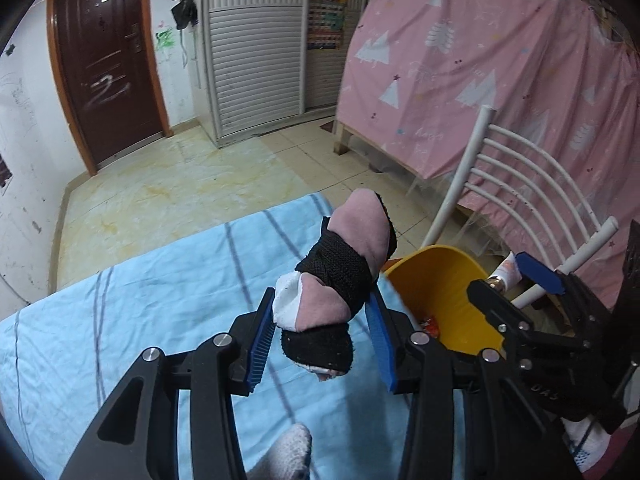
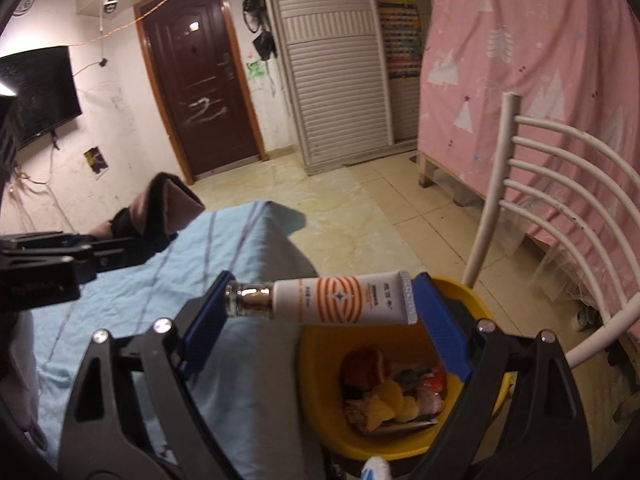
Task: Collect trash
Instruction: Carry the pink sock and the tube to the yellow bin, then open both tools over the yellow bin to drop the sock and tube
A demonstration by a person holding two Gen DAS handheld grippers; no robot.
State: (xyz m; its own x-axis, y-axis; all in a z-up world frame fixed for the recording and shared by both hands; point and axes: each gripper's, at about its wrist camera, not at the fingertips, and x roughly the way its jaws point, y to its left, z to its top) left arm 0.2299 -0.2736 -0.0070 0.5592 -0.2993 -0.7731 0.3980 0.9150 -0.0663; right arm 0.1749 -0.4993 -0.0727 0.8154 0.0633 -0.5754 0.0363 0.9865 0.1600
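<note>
Two tools, both loaded, so this looks like the drop-off step of the trash run. Right tool [image 2: 320,308] has its blue pads clamped end to end on a small white squeeze tube with orange rings and a clear cap [image 2: 320,298], cap against the left pad, crimped tail against the right one. So the tube's long axis runs flat, straight across the tool from left to right, tilted slightly down toward the tail. It hangs right above the near rim of the round yellow plastic bin [image 2: 472,300], which already has a heap of wrappers and scraps [image 2: 394,398] at the bottom. Left tool [image 1: 322,334] is closed on a bundled-up pink, black and white sock wad [image 1: 340,276]; its long axis points forward and up, away from the tool, pink end leading. That one sits over the light blue striped bedsheet [image 1: 140,320], just left of the bin, not over it yet. My guess for the next move: nudge the right tool a bit further over the opening and spread the pads so the tube falls in, then swing the left across. White metal chair [image 2: 560,184] stands right behind the bin, so not much room there.
</note>
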